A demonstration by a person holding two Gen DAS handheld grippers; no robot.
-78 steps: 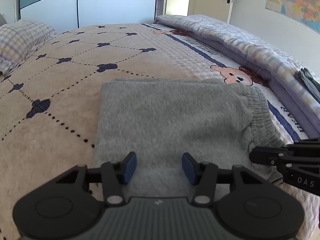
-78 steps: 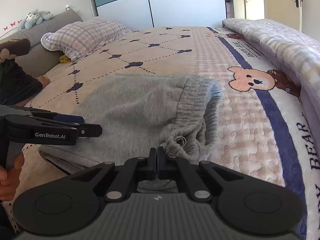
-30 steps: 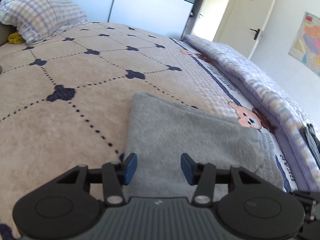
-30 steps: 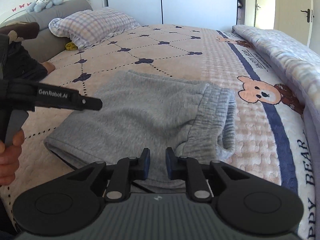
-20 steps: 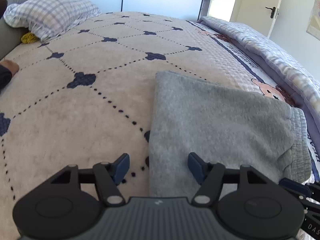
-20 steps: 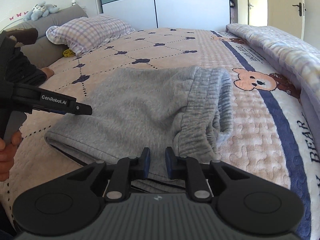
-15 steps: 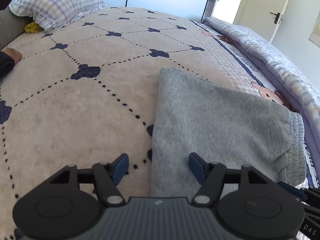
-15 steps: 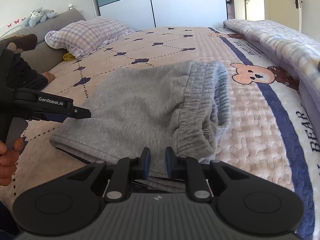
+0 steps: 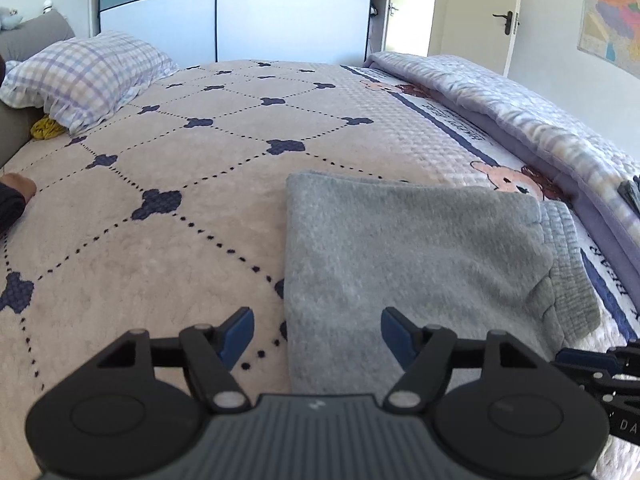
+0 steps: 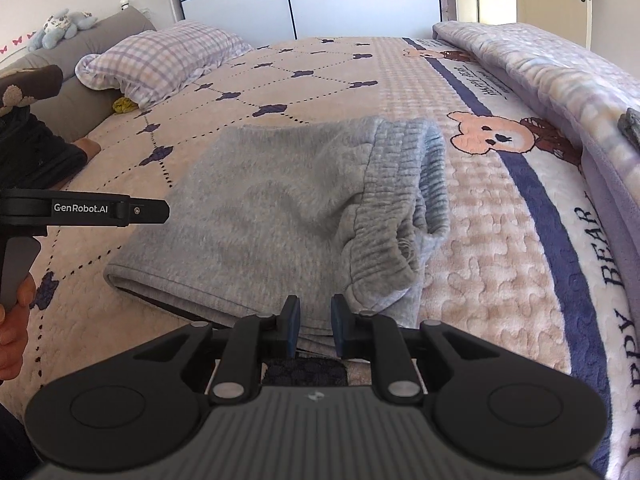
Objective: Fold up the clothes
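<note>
A grey folded garment (image 9: pixel 404 256), apparently sweatpants with a ribbed waistband (image 10: pixel 388 216), is seen lying flat on the bed (image 9: pixel 168 200), near its front edge. In the left wrist view the garment is found from 12 to 2 o'clock of the left gripper (image 9: pixel 316 330), whose blue-padded fingers (image 9: pixel 236 330) are spread wide and hold nothing; the garment's left edge runs away from the camera roughly between the two fingers. In the right wrist view the right gripper (image 10: pixel 314 326) is seen with its fingers (image 10: pixel 291 322) parted by a narrow gap, nothing being clamped between them; the near hem of the garment lies directly at 12 o'clock, just beyond the tips, whether touched or not cannot be told. The waistband is bunched toward 1 o'clock of that gripper.

The garment's long axis is judged to run from its near left corner toward the waistband at far right. The near hem is closer to the right gripper, while the left edge is closer to the left one. A further fold, if one is intended, would probably be started from those two nearest edges, though the bundle already looks compact and the task may be nearly complete.
</note>
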